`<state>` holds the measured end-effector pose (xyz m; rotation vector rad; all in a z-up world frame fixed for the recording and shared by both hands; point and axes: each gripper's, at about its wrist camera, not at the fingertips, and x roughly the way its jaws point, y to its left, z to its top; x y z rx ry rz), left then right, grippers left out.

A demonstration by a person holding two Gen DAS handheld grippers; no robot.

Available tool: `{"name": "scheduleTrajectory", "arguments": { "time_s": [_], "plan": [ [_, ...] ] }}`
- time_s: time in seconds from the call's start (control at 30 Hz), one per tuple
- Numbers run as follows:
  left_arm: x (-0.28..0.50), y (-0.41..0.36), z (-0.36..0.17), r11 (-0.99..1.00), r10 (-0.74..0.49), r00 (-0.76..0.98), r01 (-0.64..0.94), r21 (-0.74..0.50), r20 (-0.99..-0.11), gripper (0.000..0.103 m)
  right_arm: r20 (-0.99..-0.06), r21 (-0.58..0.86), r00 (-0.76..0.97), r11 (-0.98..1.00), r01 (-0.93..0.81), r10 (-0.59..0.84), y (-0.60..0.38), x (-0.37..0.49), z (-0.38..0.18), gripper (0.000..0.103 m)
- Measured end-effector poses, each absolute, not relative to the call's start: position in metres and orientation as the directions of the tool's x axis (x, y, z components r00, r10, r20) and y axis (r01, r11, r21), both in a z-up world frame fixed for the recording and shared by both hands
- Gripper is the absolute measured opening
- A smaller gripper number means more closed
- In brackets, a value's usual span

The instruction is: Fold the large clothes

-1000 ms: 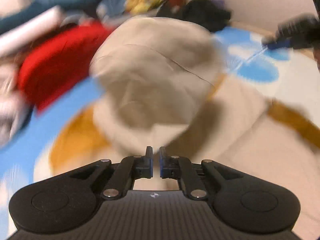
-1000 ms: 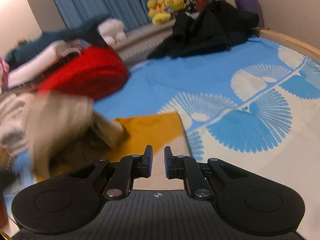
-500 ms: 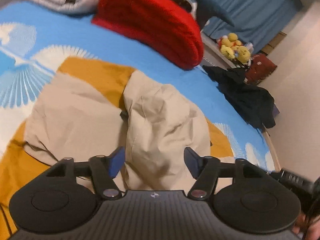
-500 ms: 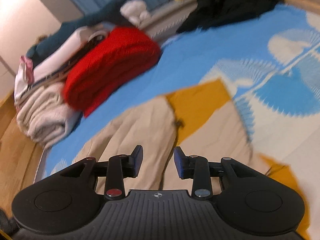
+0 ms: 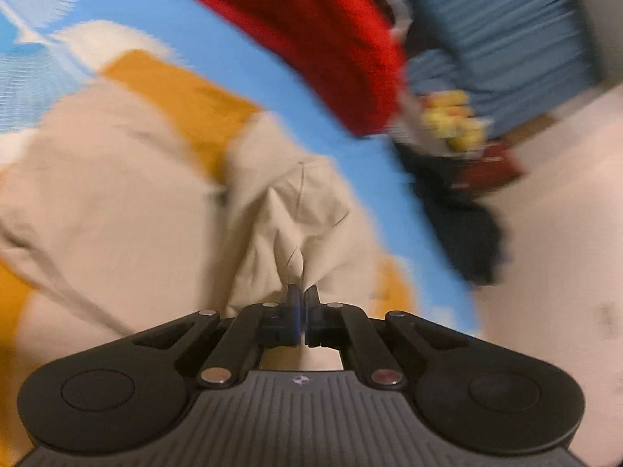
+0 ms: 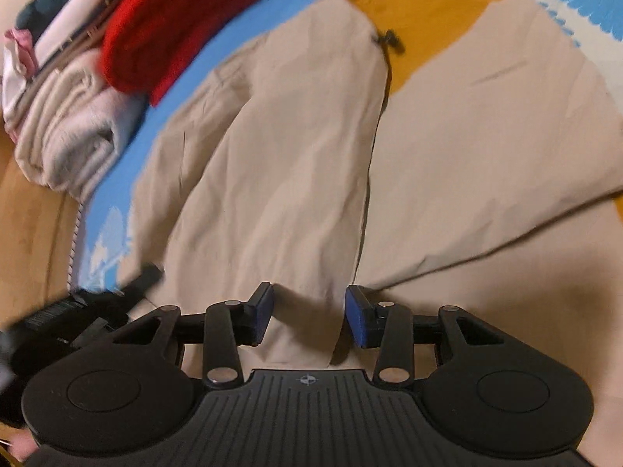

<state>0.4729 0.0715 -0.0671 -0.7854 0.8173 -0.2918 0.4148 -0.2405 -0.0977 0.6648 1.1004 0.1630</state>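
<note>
A large beige garment lies spread on a mustard cloth over the blue patterned bedsheet. My left gripper is shut on a small raised pinch of the beige fabric at its near edge. In the right wrist view, the same beige garment shows a long folded flap running away from me. My right gripper hovers low over its near end. Its jaws are closing, with a ridge of the fabric between the blue pads, which do not press on it.
A folded red knit and a stack of pale folded clothes sit at the bed's far left by the wooden edge. A dark garment, yellow plush toys and a blue curtain lie beyond.
The left gripper dropped the bunched beige cloth, opened wide, rolled, then shut on a pinch of it. The right gripper sank toward the garment and its jaws spread wider.
</note>
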Motion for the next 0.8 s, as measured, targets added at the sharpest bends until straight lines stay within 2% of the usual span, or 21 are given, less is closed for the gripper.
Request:
{"name": "scheduleTrajectory", "arguments": {
  "time_s": [0.03,0.07,0.1,0.17,0.2,0.3,0.33,0.4,0.47,0.5,0.53,0.57,0.7,0.73,0.77,0.8],
  "plan": [
    [0.474,0.070,-0.063,0.683,-0.527,0.670,-0.031,-0.729,-0.523,0.001,-0.756,0.580,0.489,0.791,0.192,0.436,-0.241,0.413,-0.092,0.011],
    [0.474,0.069,-0.061,0.703,-0.517,0.675,-0.016,-0.711,-0.526,0.001,-0.732,0.600,0.524,0.777,0.190,0.436,-0.243,0.411,-0.086,0.004],
    [0.475,0.069,-0.063,0.744,-0.480,0.675,-0.025,-0.667,-0.561,0.001,-0.693,0.629,0.570,0.757,0.178,0.442,-0.246,0.407,-0.075,0.004],
    [0.482,0.068,-0.083,0.851,-0.352,0.606,-0.110,-0.513,-0.714,0.002,-0.630,0.660,0.632,0.740,0.130,0.451,-0.248,0.402,-0.059,0.003],
    [0.484,0.066,-0.097,0.880,-0.317,0.555,-0.130,-0.457,-0.769,0.002,-0.635,0.653,0.638,0.744,0.141,0.436,-0.248,0.401,-0.059,0.003],
    [0.486,0.058,-0.125,0.899,-0.298,0.452,-0.163,-0.407,-0.841,0.004,-0.788,0.550,0.472,0.796,0.251,0.396,-0.238,0.403,-0.095,0.003],
    [0.487,0.055,-0.123,0.903,-0.289,0.453,-0.165,-0.398,-0.843,0.004,-0.831,0.503,0.416,0.817,0.282,0.369,-0.234,0.403,-0.106,0.004],
    [0.488,0.052,-0.113,0.914,-0.272,0.483,-0.142,-0.381,-0.832,0.012,-0.844,0.481,0.407,0.828,0.288,0.349,-0.229,0.399,-0.110,0.005],
    [0.487,0.051,-0.102,0.914,-0.271,0.530,-0.119,-0.387,-0.804,0.035,-0.843,0.462,0.425,0.848,0.261,0.329,-0.225,0.400,-0.098,0.007],
    [0.485,0.052,-0.094,0.913,-0.268,0.566,-0.108,-0.392,-0.780,0.038,-0.842,0.452,0.437,0.854,0.256,0.315,-0.226,0.398,-0.095,0.014],
    [0.483,0.051,-0.086,0.915,-0.259,0.606,-0.094,-0.392,-0.752,0.038,-0.844,0.441,0.448,0.858,0.262,0.297,-0.228,0.397,-0.090,0.024],
    [0.481,0.050,-0.080,0.917,-0.257,0.637,-0.077,-0.392,-0.727,0.038,-0.841,0.434,0.464,0.859,0.270,0.279,-0.229,0.396,-0.085,0.028],
    [0.469,0.049,-0.068,0.894,-0.316,0.723,0.010,-0.448,-0.614,0.038,-0.770,0.436,0.600,0.866,0.244,0.219,-0.233,0.389,-0.060,0.029],
    [0.469,0.049,-0.069,0.880,-0.341,0.725,0.023,-0.474,-0.599,0.034,-0.735,0.457,0.643,0.858,0.234,0.216,-0.236,0.387,-0.053,0.029],
    [0.469,0.047,-0.072,0.870,-0.361,0.719,0.031,-0.492,-0.593,0.022,-0.696,0.483,0.683,0.848,0.217,0.221,-0.238,0.385,-0.048,0.029],
    [0.471,0.045,-0.075,0.868,-0.368,0.708,0.028,-0.496,-0.603,0.017,-0.666,0.495,0.710,0.847,0.194,0.227,-0.239,0.383,-0.043,0.029]
  ]
}}
